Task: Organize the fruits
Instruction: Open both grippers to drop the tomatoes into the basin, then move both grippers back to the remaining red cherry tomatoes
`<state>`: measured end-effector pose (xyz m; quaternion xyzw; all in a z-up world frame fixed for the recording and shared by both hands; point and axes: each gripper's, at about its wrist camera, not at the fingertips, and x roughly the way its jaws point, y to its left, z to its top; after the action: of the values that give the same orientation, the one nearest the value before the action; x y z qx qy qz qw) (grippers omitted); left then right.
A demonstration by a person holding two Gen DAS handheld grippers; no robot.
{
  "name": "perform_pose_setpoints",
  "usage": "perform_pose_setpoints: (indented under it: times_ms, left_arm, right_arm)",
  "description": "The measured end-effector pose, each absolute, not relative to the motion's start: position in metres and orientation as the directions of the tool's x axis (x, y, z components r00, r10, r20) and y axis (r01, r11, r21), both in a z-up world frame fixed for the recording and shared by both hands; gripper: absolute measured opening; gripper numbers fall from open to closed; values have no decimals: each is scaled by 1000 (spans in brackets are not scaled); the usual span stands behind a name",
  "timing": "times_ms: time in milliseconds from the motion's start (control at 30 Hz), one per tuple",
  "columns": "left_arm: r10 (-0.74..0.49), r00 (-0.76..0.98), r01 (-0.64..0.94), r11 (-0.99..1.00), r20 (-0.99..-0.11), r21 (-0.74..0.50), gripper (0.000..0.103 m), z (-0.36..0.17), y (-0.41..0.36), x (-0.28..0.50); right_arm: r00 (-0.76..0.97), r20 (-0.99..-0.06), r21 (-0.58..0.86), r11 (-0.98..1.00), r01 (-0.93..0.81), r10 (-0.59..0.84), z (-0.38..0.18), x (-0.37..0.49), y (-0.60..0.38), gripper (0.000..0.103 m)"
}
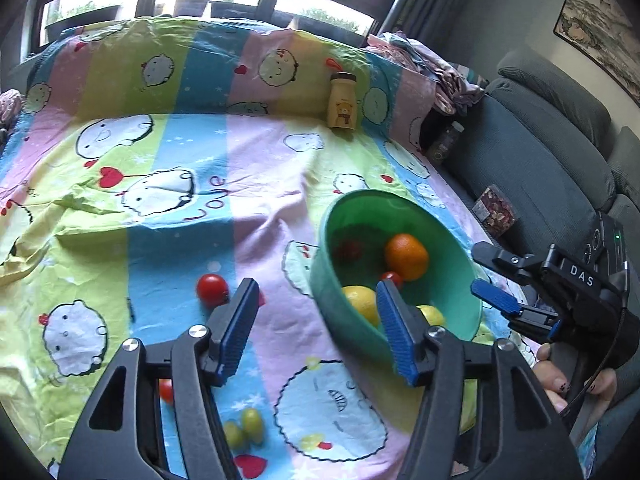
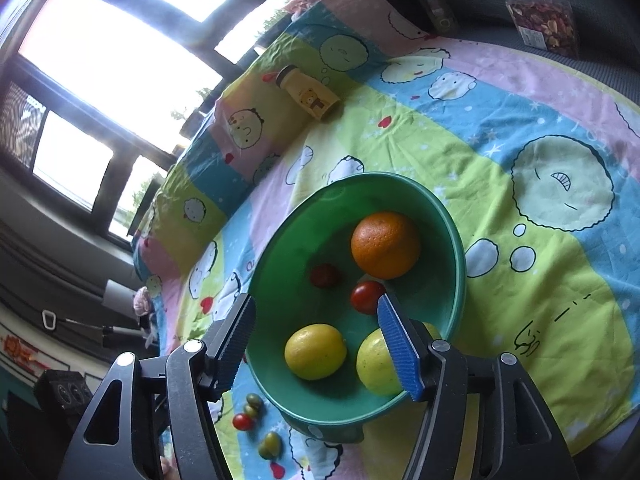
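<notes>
Cartoon-print bedsheet (image 1: 256, 184) covers the work surface, with windows across the top of the left wrist view and a grey sofa (image 1: 532, 152) at right. We read the green bowl (image 2: 456, 240) as the collection point: it sits right of centre in the left view and mid-frame in the right view.

Already in the bowl: an orange (image 2: 386, 245), two lemons (image 2: 315, 351), and two cherry tomatoes (image 2: 367, 297).

Left gripper (image 1: 316, 332) is about half open and empty. It points down at the sheet just left of the bowl, with one loose tomato (image 1: 212, 289) near its left finger. Green grapes (image 1: 244, 428) and another red piece lie lower in frame, under the gripper body. We judge these are the next picks.

Right gripper (image 2: 316, 344) is also about half open with nothing gripped. It hangs over the bowl's near rim, one finger outside the rim and one over the inside, which fits a drop-off pose.

Loose grapes and a tomato also show at lower left of the right view, beside the bowl.

A yellow bear-print bottle (image 1: 342, 105) stands at the back, well clear of the bowl.
</notes>
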<state>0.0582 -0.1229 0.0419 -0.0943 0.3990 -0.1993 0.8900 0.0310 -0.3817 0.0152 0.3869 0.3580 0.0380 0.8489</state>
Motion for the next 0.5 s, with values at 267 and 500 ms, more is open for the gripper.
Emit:
perform_pose_setpoints:
  times_ms: [267,500]
  left_arm:
    - [-288,647,157,956,-706,-246,61,29,-48,48]
    - [-287,620,67,947,-731,-315,61,-4,-14,49]
  right_arm:
    - [751,-561,681,710,178,349,22,30,-368,65]
    - [761,-563,659,731,177,323,26,28,-357,67]
